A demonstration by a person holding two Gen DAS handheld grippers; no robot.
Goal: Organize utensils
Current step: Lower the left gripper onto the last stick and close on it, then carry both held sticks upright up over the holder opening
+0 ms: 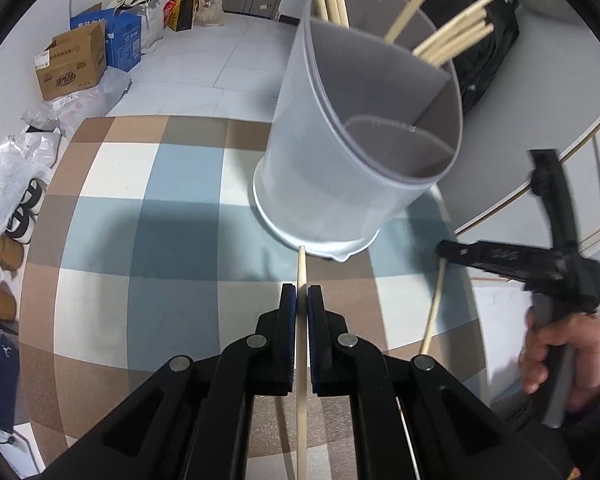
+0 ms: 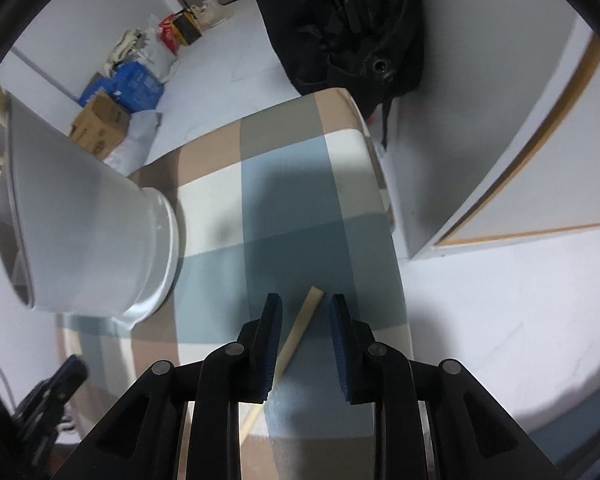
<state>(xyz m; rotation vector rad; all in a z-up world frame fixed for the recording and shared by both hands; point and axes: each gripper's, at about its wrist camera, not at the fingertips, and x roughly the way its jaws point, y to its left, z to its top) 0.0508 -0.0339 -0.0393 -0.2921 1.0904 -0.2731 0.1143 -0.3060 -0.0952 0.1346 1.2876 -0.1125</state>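
On my left tool (image 1: pixel 302 300) the blue pads are pinched tight on a single wooden chopstick (image 1: pixel 301 360), which runs straight up between them; its far tip points at the base of the grey utensil holder (image 1: pixel 340 168) and in this view seems to meet it, though I cannot tell whether they touch. The holder stands on the checked surface (image 1: pixel 148 216), looks tilted through the fisheye, and is split inside by a divider. The near compartments look empty, and a bunch of chopsticks (image 1: pixel 452 40) leans out of the far one, with a few more sticks poking above its far rim.

Further right in the left view, a second chopstick (image 1: pixel 434 308) lies flat on the surface, near its right edge and well apart from the holder. My right tool (image 2: pixel 305 304) hangs over that stick's end, with a person's hand (image 1: pixel 560 352) wrapped around the handle. From the right wrist, its jaws stand partly apart, gripping nothing. The loose stick lies slantwise on the cloth in the gap between them, its squared end showing between the pads and touching neither. The holder sits off to the left there, and a black bag (image 2: pixel 352 20) lies beyond the surface's far edge.
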